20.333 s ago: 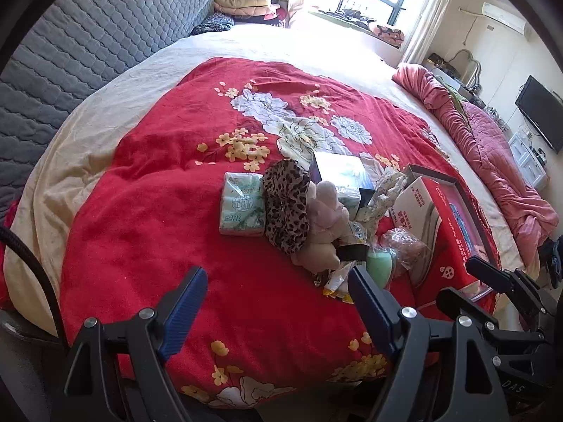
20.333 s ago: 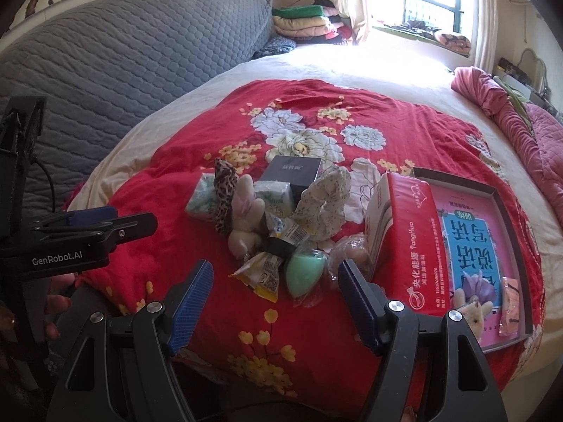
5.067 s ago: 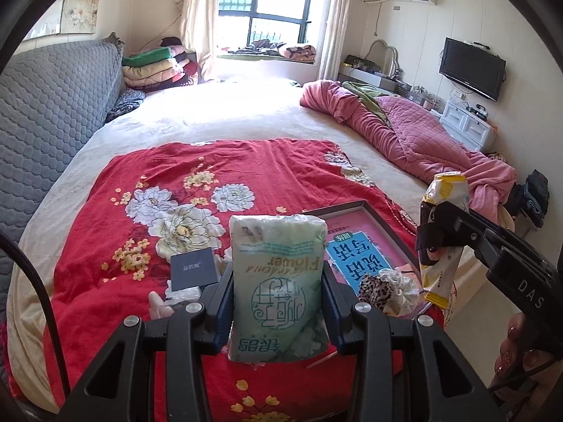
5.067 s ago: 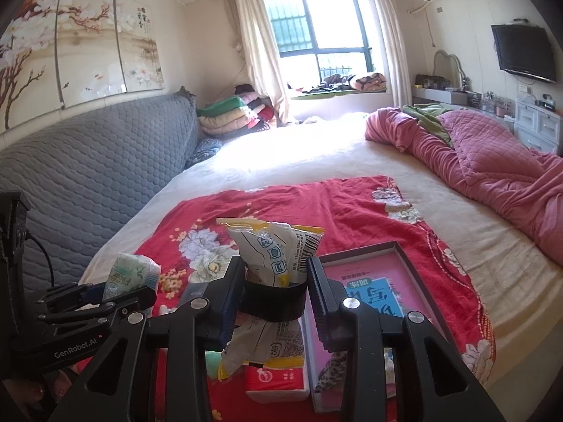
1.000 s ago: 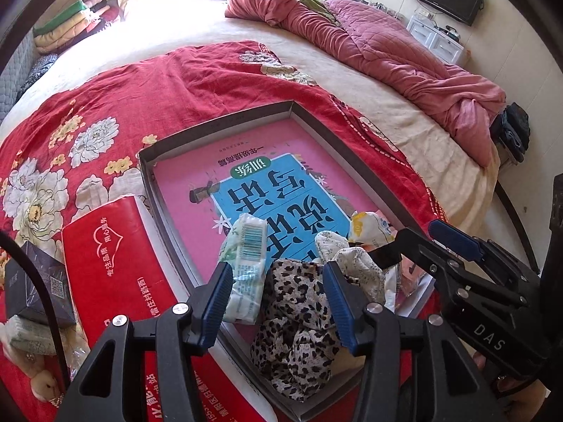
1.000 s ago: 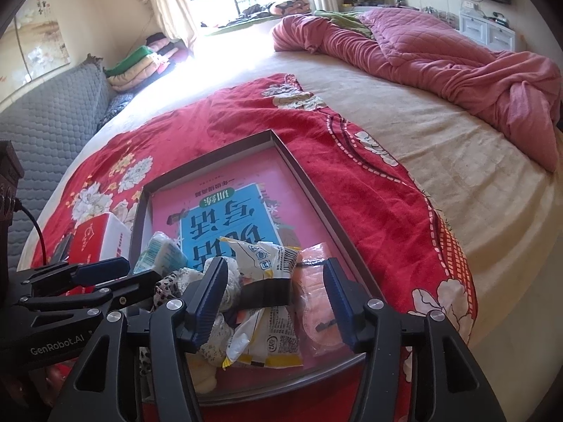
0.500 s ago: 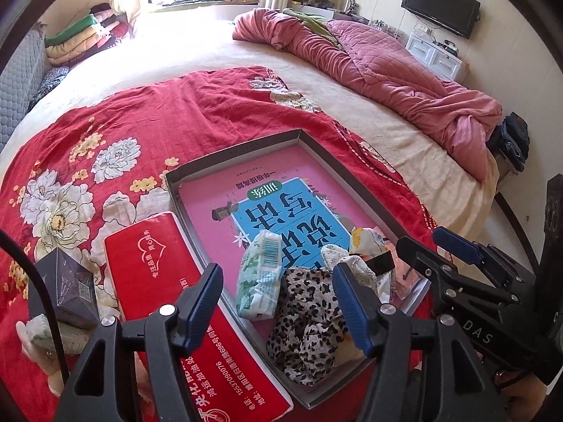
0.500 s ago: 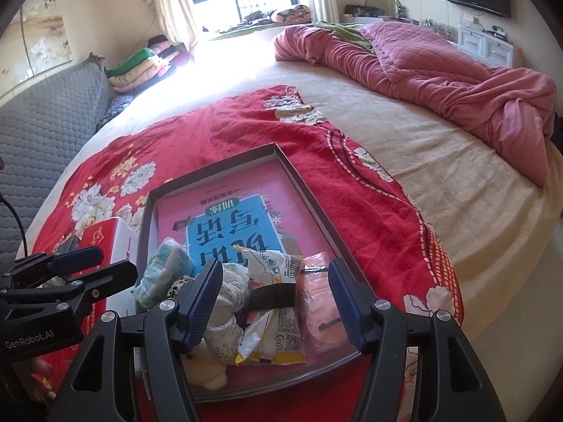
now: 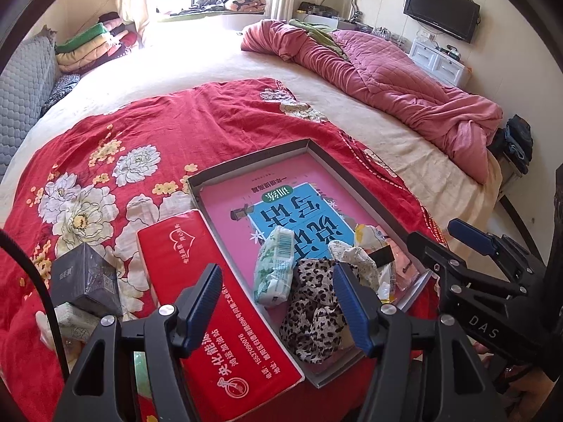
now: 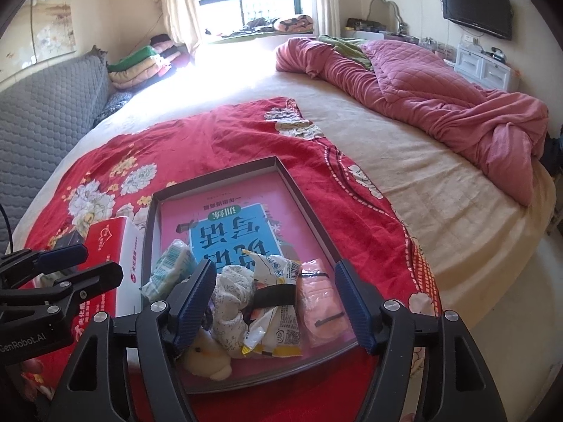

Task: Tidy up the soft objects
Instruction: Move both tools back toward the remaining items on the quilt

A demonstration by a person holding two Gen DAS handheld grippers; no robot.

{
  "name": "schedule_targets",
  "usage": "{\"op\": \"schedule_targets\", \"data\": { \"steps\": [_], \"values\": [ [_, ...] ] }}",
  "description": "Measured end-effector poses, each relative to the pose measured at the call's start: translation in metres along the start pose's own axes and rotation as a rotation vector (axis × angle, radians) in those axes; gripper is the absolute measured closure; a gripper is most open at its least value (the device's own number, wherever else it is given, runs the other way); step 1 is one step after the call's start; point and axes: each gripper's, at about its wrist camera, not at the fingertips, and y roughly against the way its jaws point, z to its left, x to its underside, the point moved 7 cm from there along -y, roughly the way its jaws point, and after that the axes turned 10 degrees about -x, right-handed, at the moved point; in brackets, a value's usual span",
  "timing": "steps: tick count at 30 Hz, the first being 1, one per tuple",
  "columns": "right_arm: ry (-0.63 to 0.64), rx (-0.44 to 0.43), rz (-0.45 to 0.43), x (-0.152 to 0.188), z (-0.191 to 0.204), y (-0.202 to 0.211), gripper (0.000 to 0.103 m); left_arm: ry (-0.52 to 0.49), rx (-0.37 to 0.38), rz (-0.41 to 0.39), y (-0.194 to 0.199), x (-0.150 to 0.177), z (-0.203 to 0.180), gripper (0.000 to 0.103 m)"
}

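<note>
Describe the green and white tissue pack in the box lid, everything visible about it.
The tissue pack is a soft, crinkled plastic-wrapped packet, pale green and white, with a barcode panel facing up near its far end. It lies loose inside the shallow grey box lid, lengthwise along the lid's left side, on the pink printed lining. Its near right side touches the leopard-print cloth. Neither gripper holds it: the left gripper hangs open above it, nothing between the pads.

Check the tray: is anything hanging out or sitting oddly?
Mostly tidy. The leopard-print cloth droops over the tray's near rim, and everything is bunched at that near end; the far end holds nothing.
</note>
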Motion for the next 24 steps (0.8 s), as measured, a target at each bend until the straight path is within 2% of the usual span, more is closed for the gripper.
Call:
{"op": "schedule_targets", "data": {
  "steps": [11, 24],
  "values": [
    [0.043, -0.037, -0.063, -0.014, 0.043, 0.036, 0.03, 0.052, -0.045, -0.048, 0.046, 0.016, 0.049, 0.029],
    [0.137, -0.129, -0.098, -0.025, 0.125, 0.065, 0.029, 0.139, -0.117, -0.084, 0.094, 0.036, 0.116, 0.026]
  ]
}}
